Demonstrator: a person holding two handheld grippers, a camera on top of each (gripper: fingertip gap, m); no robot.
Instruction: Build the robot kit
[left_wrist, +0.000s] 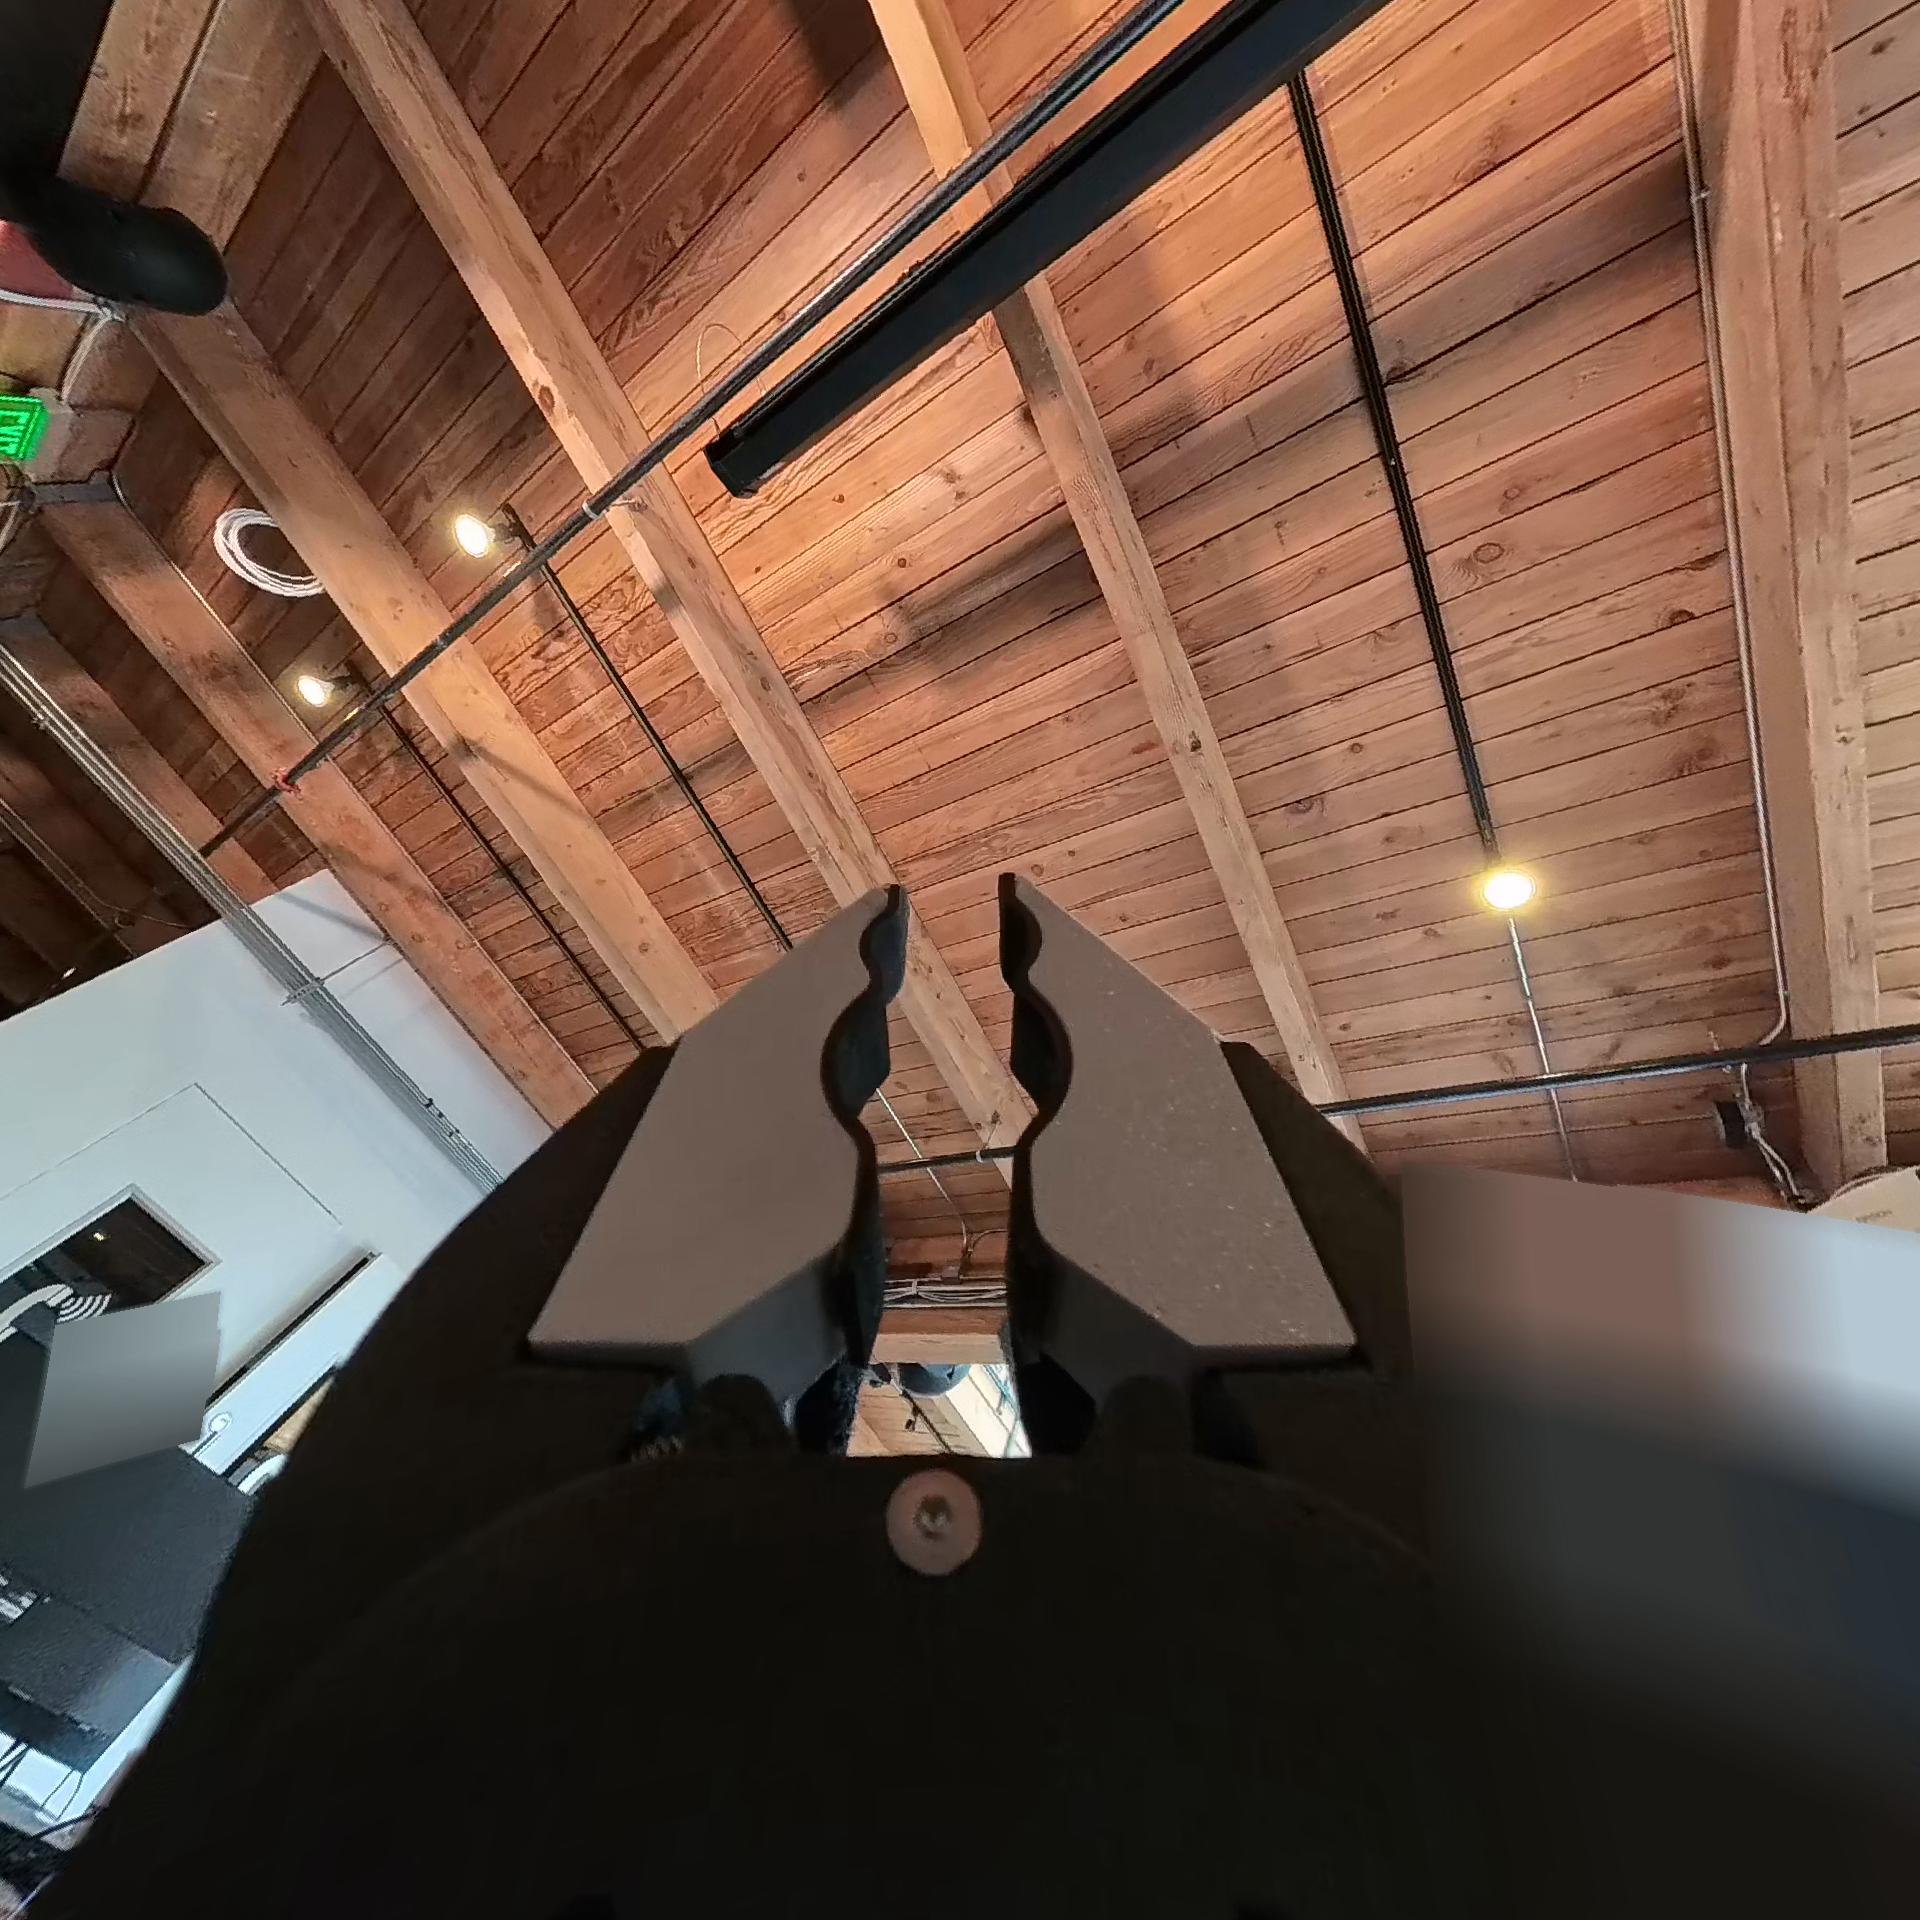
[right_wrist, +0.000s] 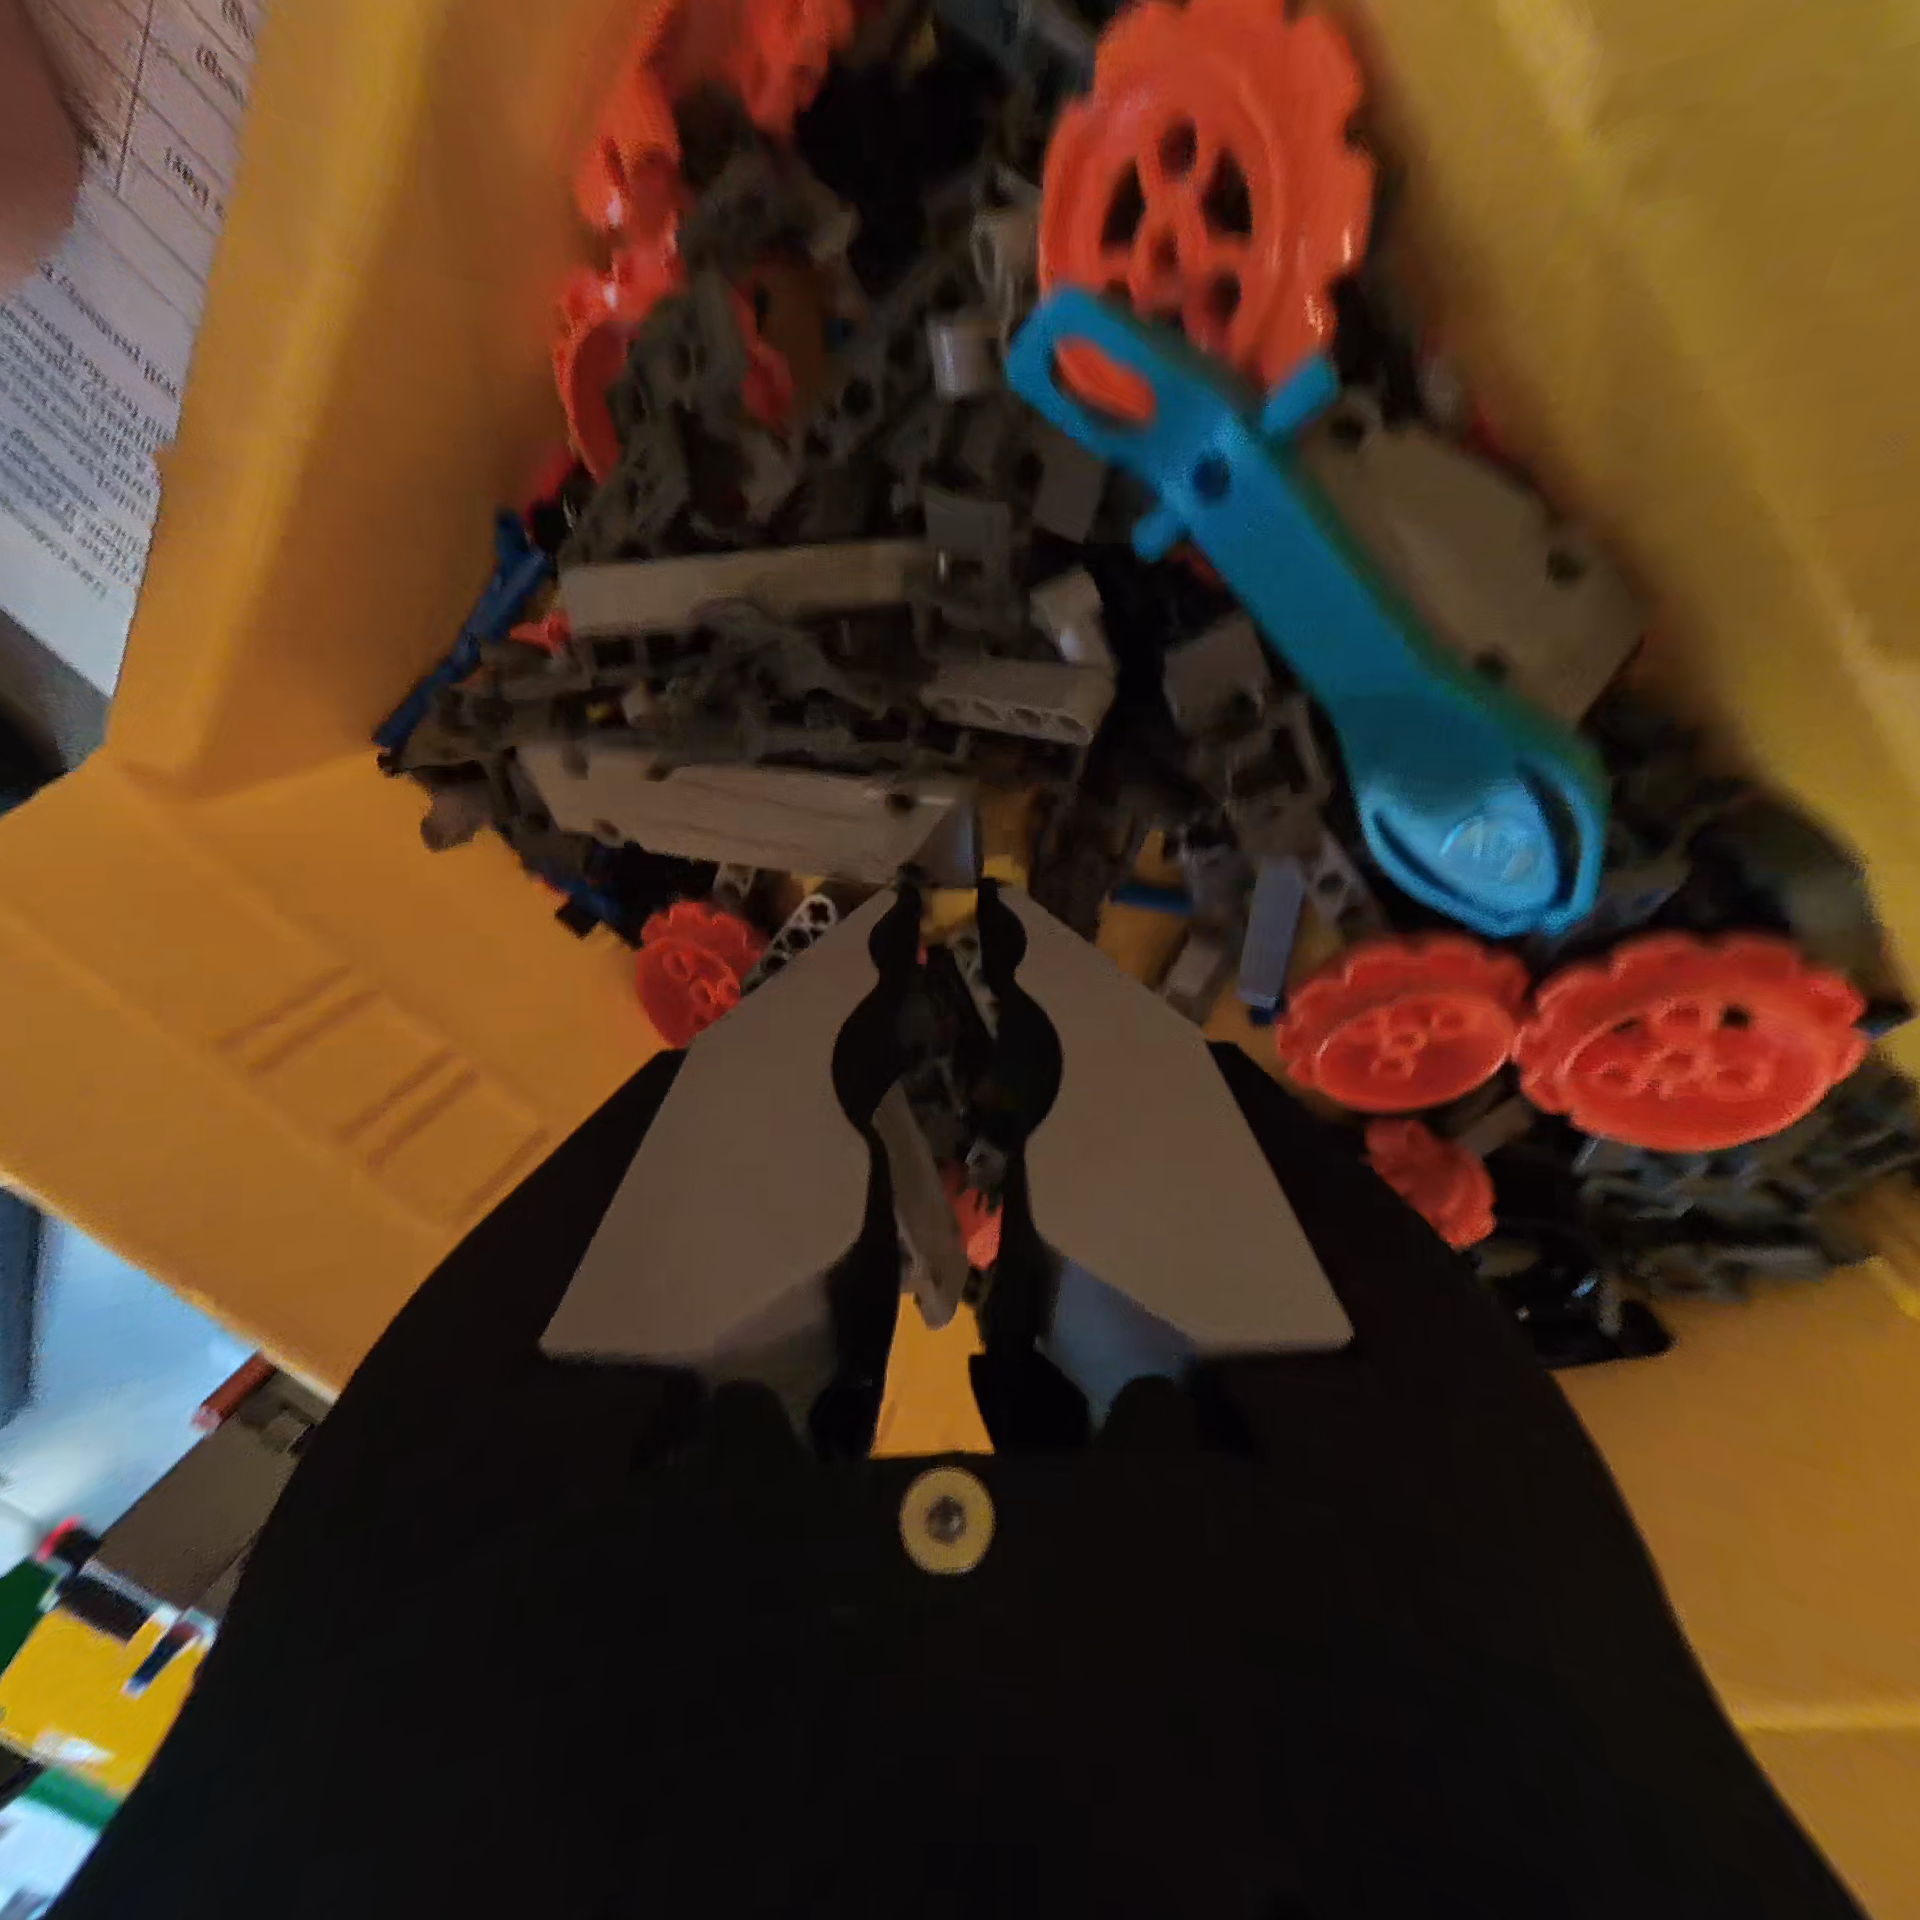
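So the biggest thing here is the yellow bin (right_wrist: 312, 644), tipped toward the right-hand tool and heaped with building-toy parts, mostly a grey and black jumble of beams (right_wrist: 790, 665) piled toward the bin's left wall. On top of that heap, up by the far end, sits a big orange gear (right_wrist: 1205, 197), and just below it a long blue handle-shaped piece (right_wrist: 1340, 613) lies diagonally, its long axis running from upper left down to lower right, off to the right of the tool. Two mid-size orange gears (right_wrist: 1683, 1049) sit side by side near the bin's right wall, and a small one (right_wrist: 696, 977) is just left of the tips. The right claw (right_wrist: 951, 904) is down in the pile, fingers nearly together, with a thin grey bit (right_wrist: 920, 1205) lying between them. Blurry though, so I honestly can't tell if it's actually pinched or just sitting in the gap. The left claw (left_wrist: 951, 904) isn't anywhere near this: it's aimed up at the wooden plank ceiling (left_wrist: 1039, 520), slightly parted, nothing in it.
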